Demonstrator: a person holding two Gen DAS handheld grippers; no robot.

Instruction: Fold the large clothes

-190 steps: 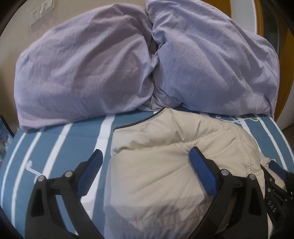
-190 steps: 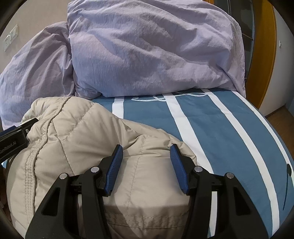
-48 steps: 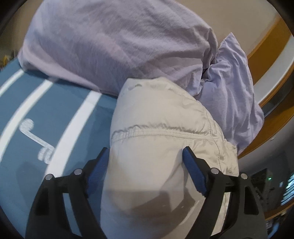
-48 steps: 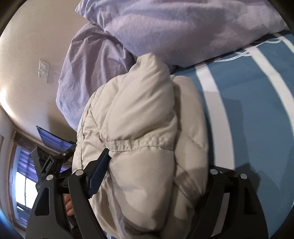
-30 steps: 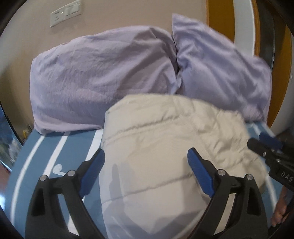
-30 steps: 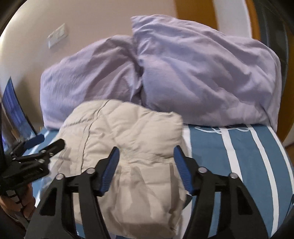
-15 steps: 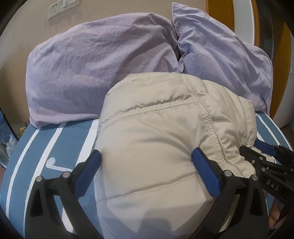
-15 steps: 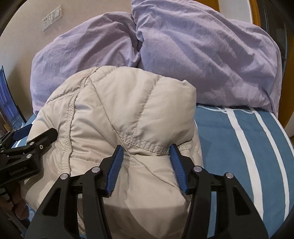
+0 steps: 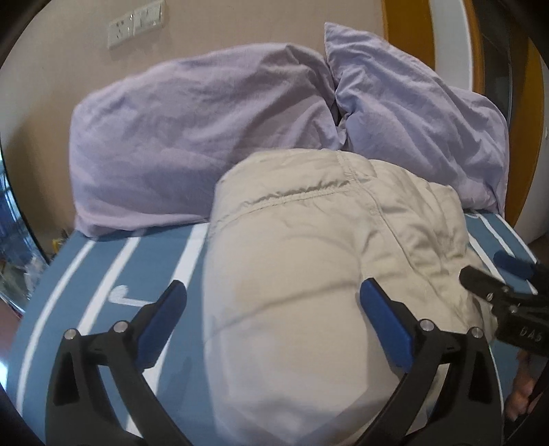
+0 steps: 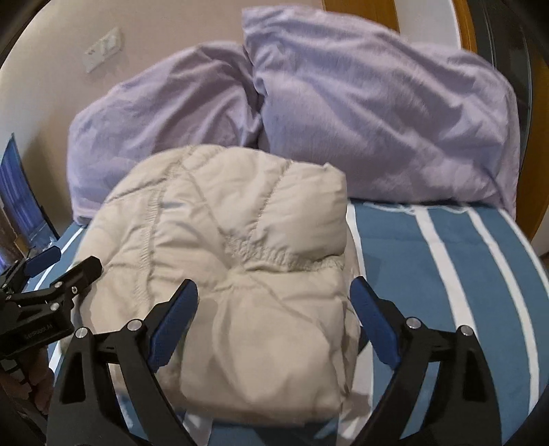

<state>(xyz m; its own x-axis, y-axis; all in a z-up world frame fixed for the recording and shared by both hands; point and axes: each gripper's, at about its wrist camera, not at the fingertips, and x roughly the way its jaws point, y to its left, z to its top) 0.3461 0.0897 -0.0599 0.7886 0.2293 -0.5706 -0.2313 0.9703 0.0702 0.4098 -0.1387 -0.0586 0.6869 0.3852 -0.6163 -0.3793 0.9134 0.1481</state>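
A beige quilted puffer jacket (image 9: 308, 260) lies folded into a thick bundle on the blue-and-white striped bed (image 9: 113, 274); it also shows in the right wrist view (image 10: 240, 260). My left gripper (image 9: 272, 308) is open, its blue-padded fingers wide apart on either side of the bundle's near end. My right gripper (image 10: 274, 308) is open too, its fingers spread astride the bundle's near right part, not clamping it. The right gripper also shows at the right edge of the left wrist view (image 9: 507, 291), and the left gripper at the left edge of the right wrist view (image 10: 51, 274).
Two lilac pillows (image 9: 192, 144) (image 10: 384, 120) lean against the beige wall at the head of the bed, just behind the jacket. A wall socket plate (image 9: 137, 24) is above them. An orange door frame (image 9: 405, 37) stands at the right. Striped sheet (image 10: 463, 274) lies bare right of the jacket.
Both grippers have drawn back a little from the bundle. The right gripper's fingers have opened wider and released the fold they pinched. The jacket now rests lower on the bed.
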